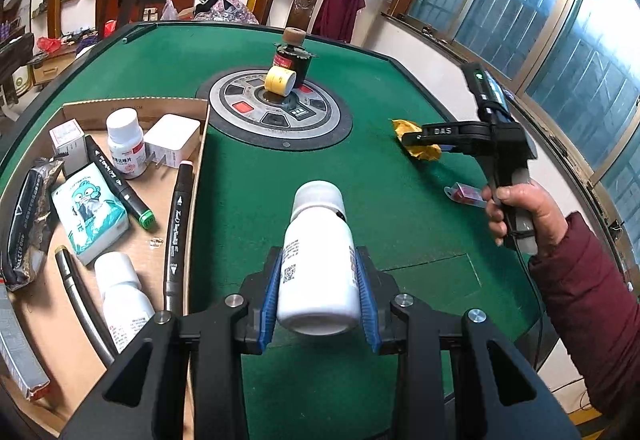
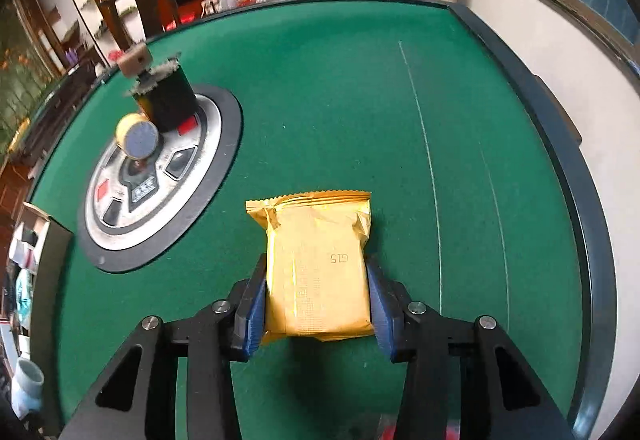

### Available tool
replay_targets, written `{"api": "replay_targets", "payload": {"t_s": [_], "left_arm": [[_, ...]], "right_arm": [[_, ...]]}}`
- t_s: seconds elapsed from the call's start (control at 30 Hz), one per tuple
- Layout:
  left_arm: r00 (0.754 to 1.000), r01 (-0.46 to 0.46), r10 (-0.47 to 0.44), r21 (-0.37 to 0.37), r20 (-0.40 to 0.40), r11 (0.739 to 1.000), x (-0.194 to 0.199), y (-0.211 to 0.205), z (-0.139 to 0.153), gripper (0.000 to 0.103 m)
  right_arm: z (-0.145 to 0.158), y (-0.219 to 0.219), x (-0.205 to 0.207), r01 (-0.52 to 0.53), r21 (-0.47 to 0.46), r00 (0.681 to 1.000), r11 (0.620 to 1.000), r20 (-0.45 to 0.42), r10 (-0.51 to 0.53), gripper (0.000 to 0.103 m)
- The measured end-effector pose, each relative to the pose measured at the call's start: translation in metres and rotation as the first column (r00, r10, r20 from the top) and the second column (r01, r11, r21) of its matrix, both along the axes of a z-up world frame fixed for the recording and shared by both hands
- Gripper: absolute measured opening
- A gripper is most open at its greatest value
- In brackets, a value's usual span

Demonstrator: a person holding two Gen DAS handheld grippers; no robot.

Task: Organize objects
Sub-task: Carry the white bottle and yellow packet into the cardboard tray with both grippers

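My left gripper [image 1: 320,296] is shut on a white pill bottle [image 1: 318,264] and holds it above the green table, just right of the cardboard box [image 1: 202,144]. The box holds two white bottles, markers, a tissue pack [image 1: 90,212], a white charger and small packets. My right gripper [image 2: 318,300] is shut on a yellow snack packet [image 2: 320,264] resting on or just above the felt. In the left wrist view the right gripper [image 1: 412,138] shows at the right with the yellow packet [image 1: 420,151] in its fingers.
A round control panel [image 1: 280,108] sits in the table's middle with a yellow tape roll [image 1: 280,80] and a dark jar [image 1: 294,58] on it. A small red packet [image 1: 466,194] lies near the right hand. The table's raised rim [image 2: 568,160] curves along the right.
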State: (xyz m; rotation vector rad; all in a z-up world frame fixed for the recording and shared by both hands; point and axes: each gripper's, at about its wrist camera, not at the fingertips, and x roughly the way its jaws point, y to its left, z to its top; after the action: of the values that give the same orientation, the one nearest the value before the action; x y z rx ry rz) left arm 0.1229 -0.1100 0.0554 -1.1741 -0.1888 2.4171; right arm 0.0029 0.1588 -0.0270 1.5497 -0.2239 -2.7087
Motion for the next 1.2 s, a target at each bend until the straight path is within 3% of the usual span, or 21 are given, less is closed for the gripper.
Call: {"api": "replay_targets", "payload": {"t_s": [0.17, 0.4, 0.6, 0.77, 1.07, 1.2], "left_arm": [[1.000, -0.014, 0.014, 0.021, -0.009, 1.000, 0.006, -0.009, 0.005, 0.034], [0.997, -0.068, 0.069, 0.080, -0.020, 0.995, 0.022, -0.043, 0.016, 0.034], [0.979, -0.188, 0.192, 0.062, -0.074, 0.980, 0.037, -0.091, 0.028, 0.034], [0.959, -0.273, 0.277, 0.062, -0.066, 0.960, 0.044, -0.126, 0.023, 0.034], [0.954, -0.297, 0.296, 0.006, -0.047, 0.955, 0.053, -0.153, 0.020, 0.034], [0.950, -0.310, 0.310, 0.013, -0.030, 0.951, 0.056, -0.163, 0.017, 0.034]], "right_arm": [[0.010, -0.006, 0.026, -0.014, -0.130, 1.000, 0.991, -0.013, 0.012, 0.048], [0.036, -0.054, 0.061, -0.110, -0.260, 0.993, 0.959, -0.059, 0.098, 0.048], [0.059, -0.116, 0.073, -0.239, -0.277, 0.971, 0.931, -0.098, 0.220, 0.048], [0.060, -0.167, 0.077, -0.326, -0.281, 0.946, 0.903, -0.091, 0.313, 0.049], [0.047, -0.257, 0.089, -0.452, -0.304, 0.888, 0.839, -0.068, 0.454, 0.049], [0.036, -0.286, 0.091, -0.479, -0.280, 0.873, 0.832, -0.054, 0.484, 0.049]]}}
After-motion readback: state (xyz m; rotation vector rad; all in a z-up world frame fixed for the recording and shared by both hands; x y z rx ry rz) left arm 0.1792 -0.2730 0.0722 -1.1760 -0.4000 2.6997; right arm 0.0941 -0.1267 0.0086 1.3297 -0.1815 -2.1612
